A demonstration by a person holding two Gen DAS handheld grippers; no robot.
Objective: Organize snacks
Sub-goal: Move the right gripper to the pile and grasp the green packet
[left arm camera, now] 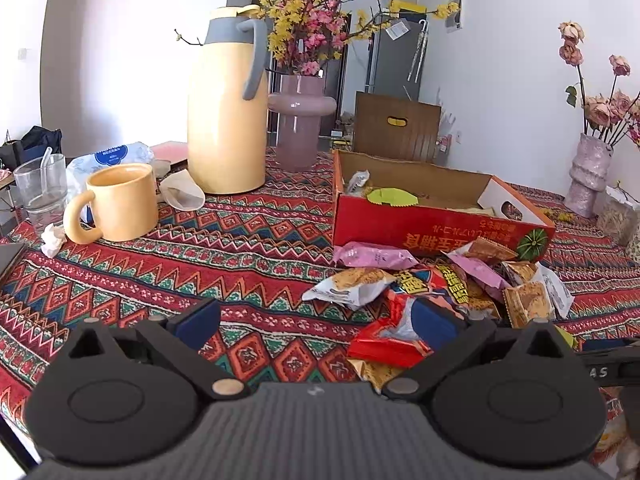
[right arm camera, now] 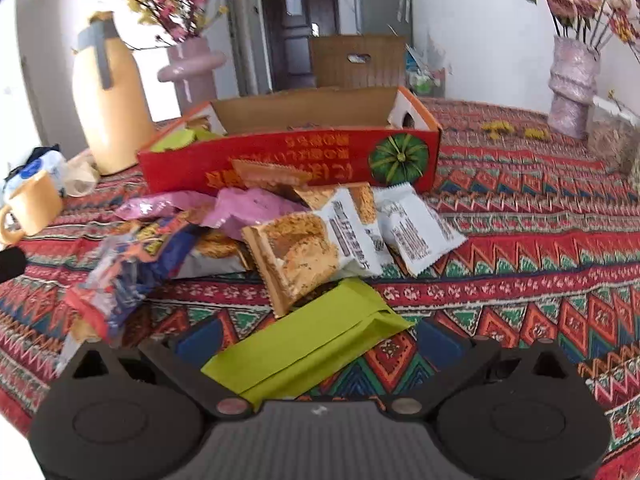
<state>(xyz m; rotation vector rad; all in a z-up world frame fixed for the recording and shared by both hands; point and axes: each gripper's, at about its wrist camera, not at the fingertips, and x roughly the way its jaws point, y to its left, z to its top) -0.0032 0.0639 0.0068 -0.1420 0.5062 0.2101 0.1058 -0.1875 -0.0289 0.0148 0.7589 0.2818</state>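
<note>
A heap of wrapped snacks (left arm camera: 440,280) lies on the patterned tablecloth in front of an open red cardboard box (left arm camera: 436,226), which holds a green packet (left arm camera: 390,196) and a few others. My left gripper (left arm camera: 316,324) is open low over the cloth, left of the heap, its right finger beside a red packet (left arm camera: 384,340). In the right wrist view the same box (right arm camera: 288,156) stands behind the heap (right arm camera: 312,240). A long green packet (right arm camera: 312,344) lies flat between the spread fingers of my open right gripper (right arm camera: 320,342); neither finger presses on it.
A yellow thermos jug (left arm camera: 226,120), a yellow mug (left arm camera: 124,204), a glass (left arm camera: 40,184) and a pink vase of flowers (left arm camera: 300,120) stand at the left and back. A vase of dried roses (left arm camera: 588,176) is at far right. A wooden chair (left arm camera: 396,128) stands behind the table.
</note>
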